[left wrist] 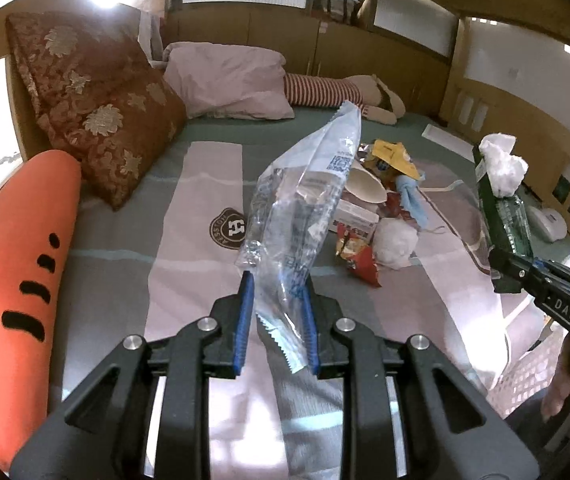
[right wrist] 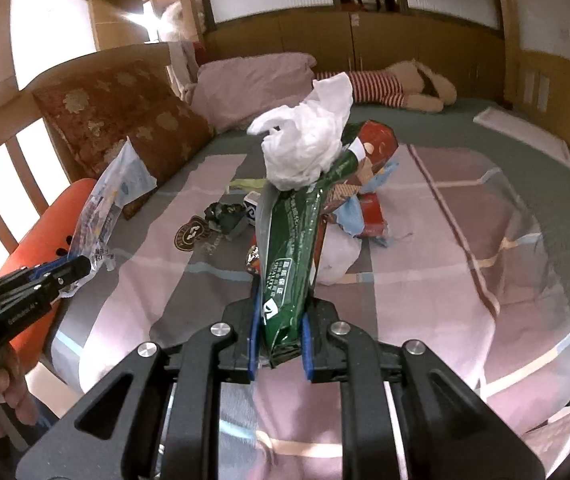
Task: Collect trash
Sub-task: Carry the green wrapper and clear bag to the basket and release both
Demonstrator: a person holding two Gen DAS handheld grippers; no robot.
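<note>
**Both tongs loaded, pile still waiting on the bed**

The bed [left wrist: 125, 264], under a pink-and-grey patchwork cover, carries everything here. Toward its head-end lie the patterned brown cushion [left wrist: 97, 104] and a pink pillow [left wrist: 225, 80]; an orange carrot-shaped plush [left wrist: 17, 248] lies along the edge on the left hand's side. A brown round badge printed on the cover [left wrist: 231, 229] has ring lettering too distorted to read with confidence.

The trash pile [left wrist: 381, 208] sits near the middle of the bed: a paper cup, a yellow packet, a red snack wrapper, a crumpled white tissue ball, a small white carton and a blue scrap, touching or overlapping one another.

The step in hand looks like the carry: each hand has a piece lifted clear of the cover. The left tongs [left wrist: 277, 312] are clamped on a clear plastic bag [left wrist: 305, 200] with blue print and a QR code. The right tongs [right wrist: 279, 336] are clamped on a green wrapper [right wrist: 293, 240] with white tissue [right wrist: 305, 148] stuffed in its top; its white print ends in "QUALITY". The right tool's body reads "DAS" in the left wrist view.

No bin or sack shows in either view, so the next move likely calls for carrying both pieces to a container somewhere out of view, releasing them, then returning for the pile.
</note>
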